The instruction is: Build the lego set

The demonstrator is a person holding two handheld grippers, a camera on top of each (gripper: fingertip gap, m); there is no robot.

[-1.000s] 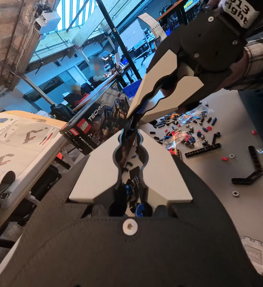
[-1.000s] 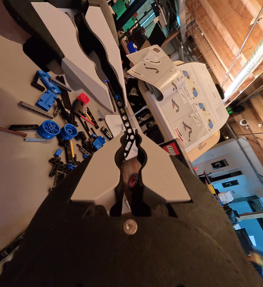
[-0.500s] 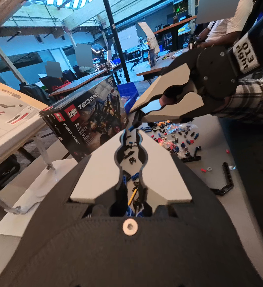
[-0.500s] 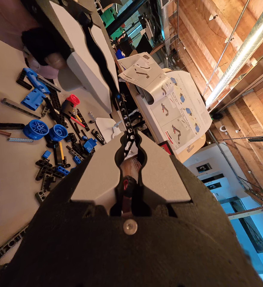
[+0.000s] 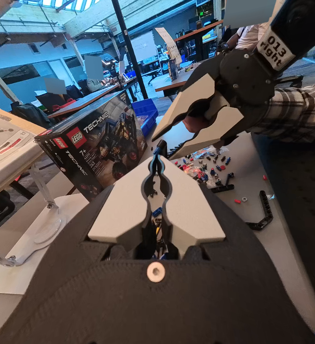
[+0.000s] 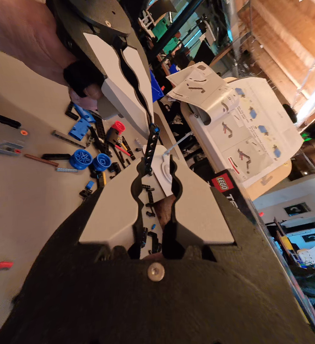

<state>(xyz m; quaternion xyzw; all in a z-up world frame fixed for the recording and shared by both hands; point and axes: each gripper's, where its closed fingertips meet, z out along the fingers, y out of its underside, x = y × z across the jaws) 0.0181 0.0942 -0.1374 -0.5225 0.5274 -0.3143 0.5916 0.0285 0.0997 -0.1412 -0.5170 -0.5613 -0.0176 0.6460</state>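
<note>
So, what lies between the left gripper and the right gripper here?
A black beam, pinched at one end by the shut left gripper, reaches toward the open right gripper; the right wrist view shows it.

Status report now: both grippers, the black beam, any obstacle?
Left gripper shut on blue pin in black beam. Right gripper open, beam against one finger. Nothing in the way.

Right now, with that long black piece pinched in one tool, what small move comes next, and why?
Probably draw the right tool back off the black beam, toward the loose parts on the table. Its jaws stand open around the beam's lower end, while the left tool is shut on the blue pin at its top, so the beam seems held already.
</note>
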